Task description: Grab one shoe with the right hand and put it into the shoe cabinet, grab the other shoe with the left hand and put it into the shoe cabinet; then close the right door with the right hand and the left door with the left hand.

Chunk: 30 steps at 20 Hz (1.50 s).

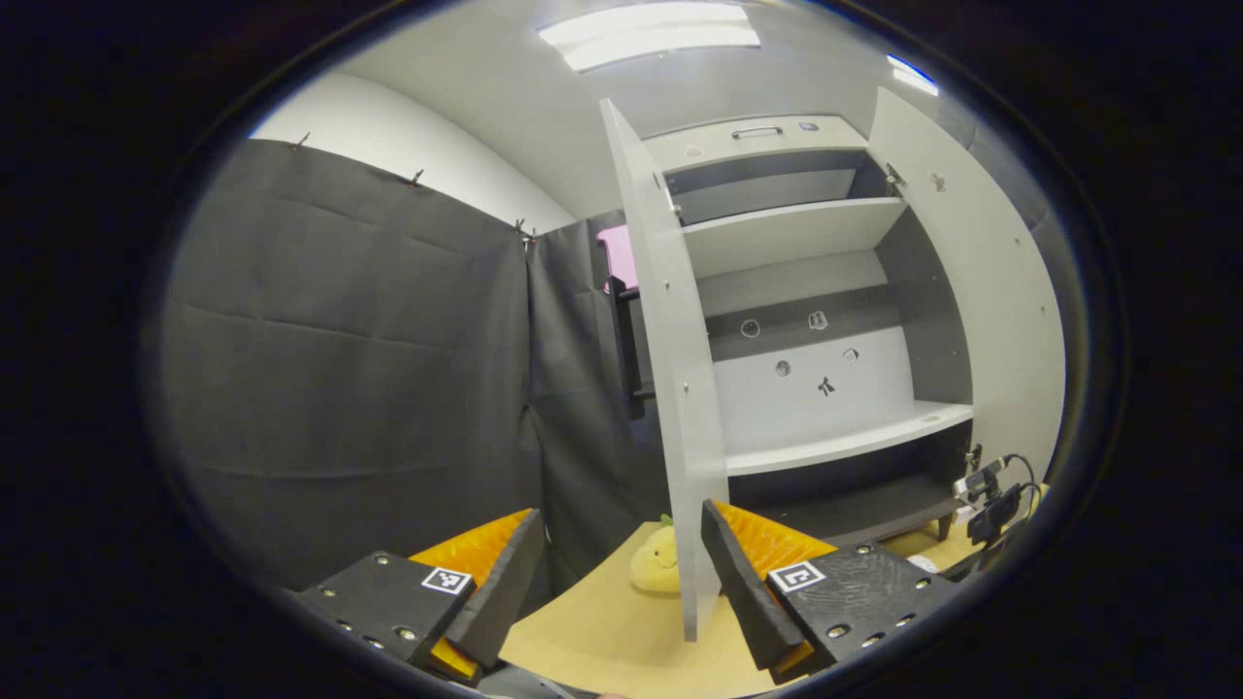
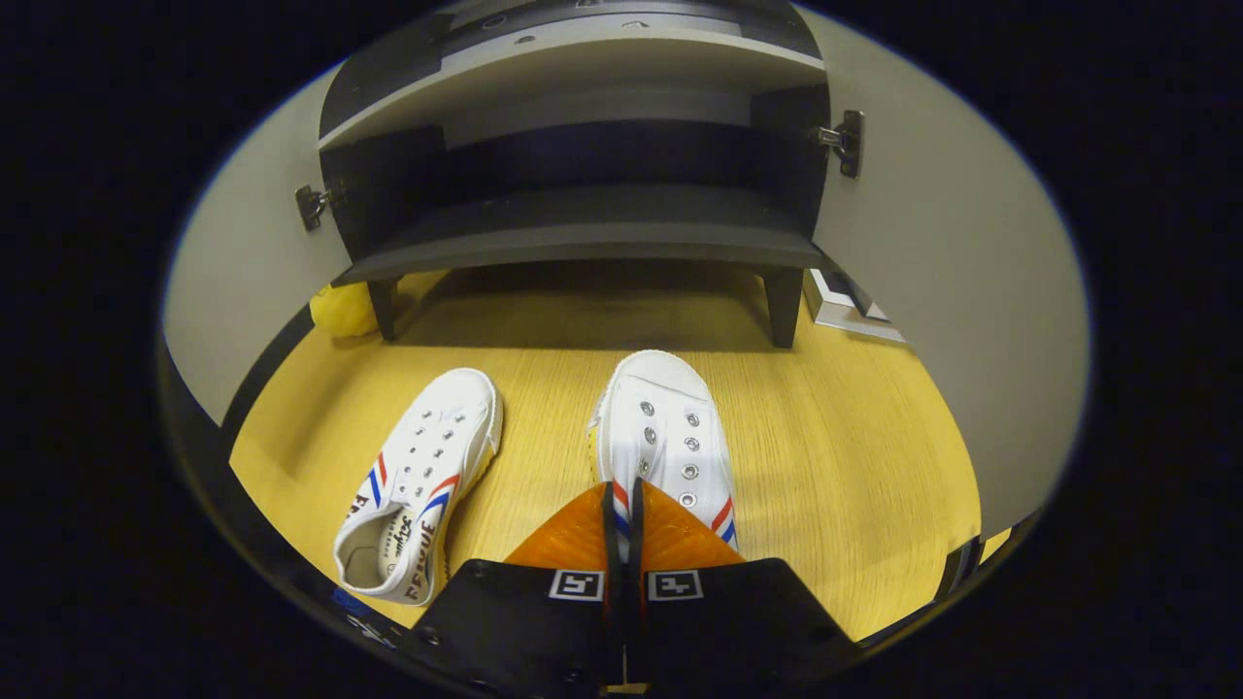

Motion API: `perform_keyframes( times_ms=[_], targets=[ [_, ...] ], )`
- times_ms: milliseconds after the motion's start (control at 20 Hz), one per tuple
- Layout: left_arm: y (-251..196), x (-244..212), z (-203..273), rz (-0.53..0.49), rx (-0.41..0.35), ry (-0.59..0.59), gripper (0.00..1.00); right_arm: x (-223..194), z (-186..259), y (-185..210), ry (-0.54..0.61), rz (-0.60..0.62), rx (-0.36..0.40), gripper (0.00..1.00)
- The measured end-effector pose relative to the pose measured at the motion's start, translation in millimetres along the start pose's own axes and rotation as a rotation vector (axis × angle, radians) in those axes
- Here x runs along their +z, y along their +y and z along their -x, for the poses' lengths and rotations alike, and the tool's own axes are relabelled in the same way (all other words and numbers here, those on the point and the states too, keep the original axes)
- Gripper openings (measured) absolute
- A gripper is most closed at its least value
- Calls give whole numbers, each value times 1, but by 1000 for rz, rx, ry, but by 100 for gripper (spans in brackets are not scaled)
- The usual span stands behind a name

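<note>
So the shoe cabinet has both doors swung wide open, and the shelves I can see are bare. In the left gripper view the left door stands edge-on right of centre, with a yellow plush toy peeking out behind its bottom edge on the tabletop. Some cable gadget sits at the lower right of that view.

The left hand-held gripper is spread wide, holding nothing.

In the right gripper view, both white shoes sit on the tabletop in front of the cabinet's bottom shelf. The right hand-held gripper is pinched nearly closed on the heel edge of the right-hand shoe. The other shoe lies apart at lower left, angled.
</note>
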State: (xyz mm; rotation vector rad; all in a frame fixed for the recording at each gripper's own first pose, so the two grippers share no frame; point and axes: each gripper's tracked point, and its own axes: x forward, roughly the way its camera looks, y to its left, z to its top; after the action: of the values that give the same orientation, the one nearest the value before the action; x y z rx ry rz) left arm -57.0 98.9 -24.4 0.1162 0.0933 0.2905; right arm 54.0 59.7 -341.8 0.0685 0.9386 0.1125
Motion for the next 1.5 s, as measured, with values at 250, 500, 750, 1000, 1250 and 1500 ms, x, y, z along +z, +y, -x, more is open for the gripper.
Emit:
perform_keyframes(
  times_ms=[250,500,750,1000,1250,1500],
  targets=[
    [-10,6,-3,8,-27,-19,94,50,37,1,-123,-36,26,2],
    [-21,7,-3,19,-54,-29,94,116,89,6,-274,-46,57,2],
    [-29,5,-4,40,-68,-28,95,180,133,15,-393,-23,83,2],
    [-30,4,-3,57,-75,-27,94,245,146,23,-499,-16,91,2],
    [-30,0,-1,67,-82,-15,94,317,140,24,-572,-36,80,2],
    [-31,-2,0,69,-84,-7,94,382,117,21,-590,-66,51,2]
  ],
)
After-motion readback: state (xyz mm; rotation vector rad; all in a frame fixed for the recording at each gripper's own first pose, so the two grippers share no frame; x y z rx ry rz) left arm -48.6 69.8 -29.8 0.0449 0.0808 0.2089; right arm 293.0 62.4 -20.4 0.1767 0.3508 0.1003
